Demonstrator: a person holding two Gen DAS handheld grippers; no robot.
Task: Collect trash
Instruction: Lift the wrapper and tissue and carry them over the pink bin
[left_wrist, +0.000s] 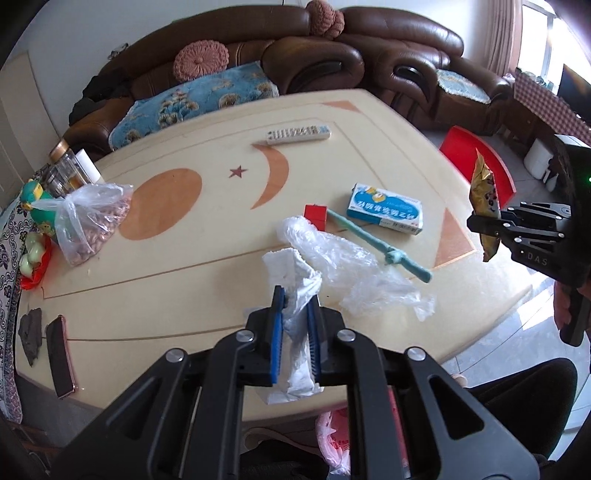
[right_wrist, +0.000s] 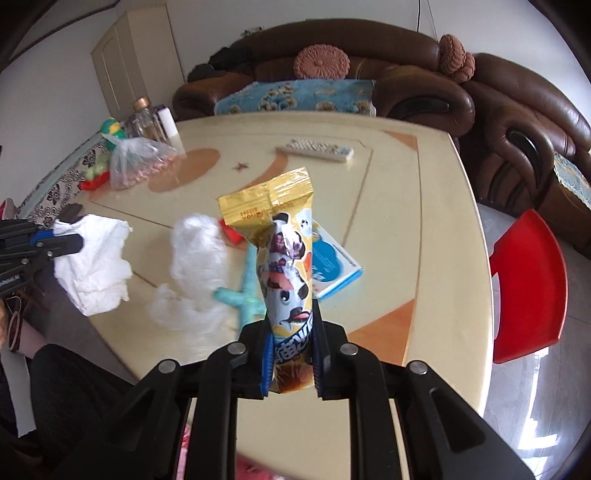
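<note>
- While the cream table lies below, a white tissue is clamped by the left gripper.
- A yellow snack wrapper is pinched by the right gripper.

Black tool frames with silver screws, blue ribbed pads.

Home living rm: brown leather sofa, table w/ TV remote.

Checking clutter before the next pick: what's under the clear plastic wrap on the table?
The clear plastic wrap partly covers a small red box, which pokes out at its far end. Bare table shows through elsewhere; anything beneath the thicker folds is hidden.
</note>
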